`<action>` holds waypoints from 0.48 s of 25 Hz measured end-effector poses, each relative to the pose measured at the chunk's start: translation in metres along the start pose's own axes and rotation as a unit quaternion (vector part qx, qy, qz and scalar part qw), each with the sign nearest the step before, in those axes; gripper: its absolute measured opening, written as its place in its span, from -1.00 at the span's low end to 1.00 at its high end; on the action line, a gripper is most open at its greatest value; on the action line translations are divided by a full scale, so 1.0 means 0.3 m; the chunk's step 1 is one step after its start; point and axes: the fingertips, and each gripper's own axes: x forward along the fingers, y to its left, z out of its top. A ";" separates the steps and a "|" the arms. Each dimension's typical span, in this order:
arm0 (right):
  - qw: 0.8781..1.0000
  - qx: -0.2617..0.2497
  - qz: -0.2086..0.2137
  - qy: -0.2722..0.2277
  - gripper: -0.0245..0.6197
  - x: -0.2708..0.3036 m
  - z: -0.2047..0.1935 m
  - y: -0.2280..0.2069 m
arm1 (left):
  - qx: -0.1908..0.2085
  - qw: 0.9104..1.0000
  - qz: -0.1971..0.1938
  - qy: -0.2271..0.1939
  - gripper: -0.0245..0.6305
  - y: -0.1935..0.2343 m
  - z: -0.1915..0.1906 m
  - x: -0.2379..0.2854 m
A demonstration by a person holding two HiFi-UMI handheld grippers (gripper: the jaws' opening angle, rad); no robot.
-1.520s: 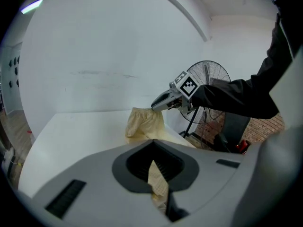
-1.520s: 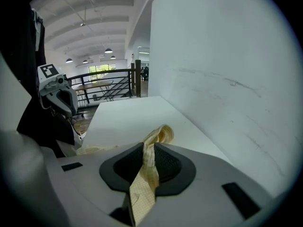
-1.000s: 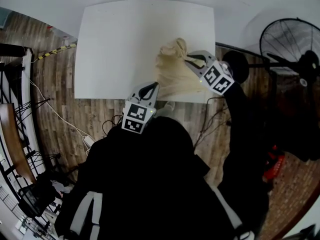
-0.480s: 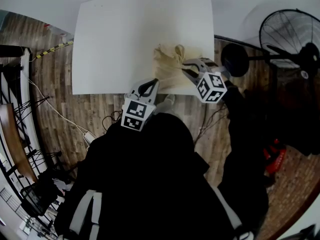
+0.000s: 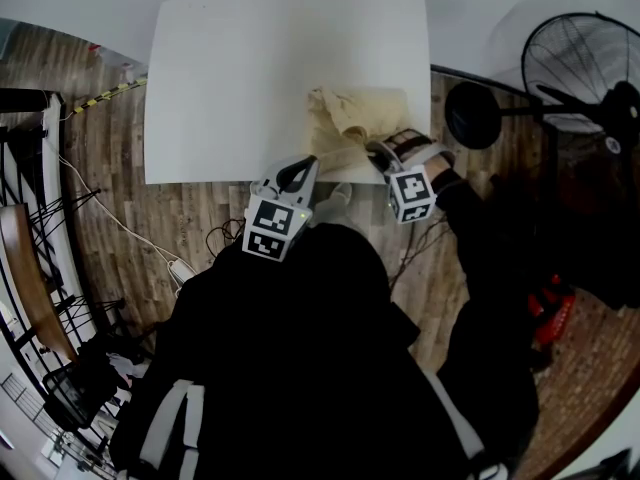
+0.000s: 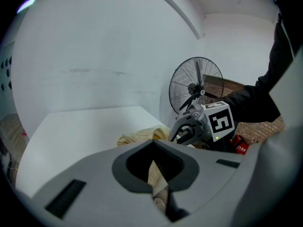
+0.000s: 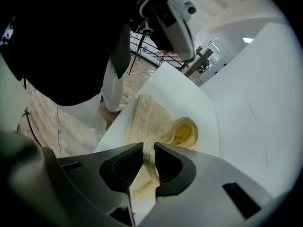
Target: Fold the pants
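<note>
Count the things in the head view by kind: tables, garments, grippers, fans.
table: 1
pants: 1
grippers: 2 (left gripper, right gripper, jaws of both shut on the pants)
fan: 1
Total: 5

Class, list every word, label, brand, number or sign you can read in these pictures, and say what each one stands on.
No text here can be read.
Red object by the brick floor: white print, too small to read.
Left marker cube and right marker cube: black-and-white square patterns only, no letters or numbers.
Pants: no label shows.
</note>
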 end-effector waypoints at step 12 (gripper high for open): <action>0.997 -0.067 0.017 0.026 -0.66 0.064 -0.027 0.152 | -0.001 1.000 0.001 0.002 -0.92 0.004 -0.006 -0.002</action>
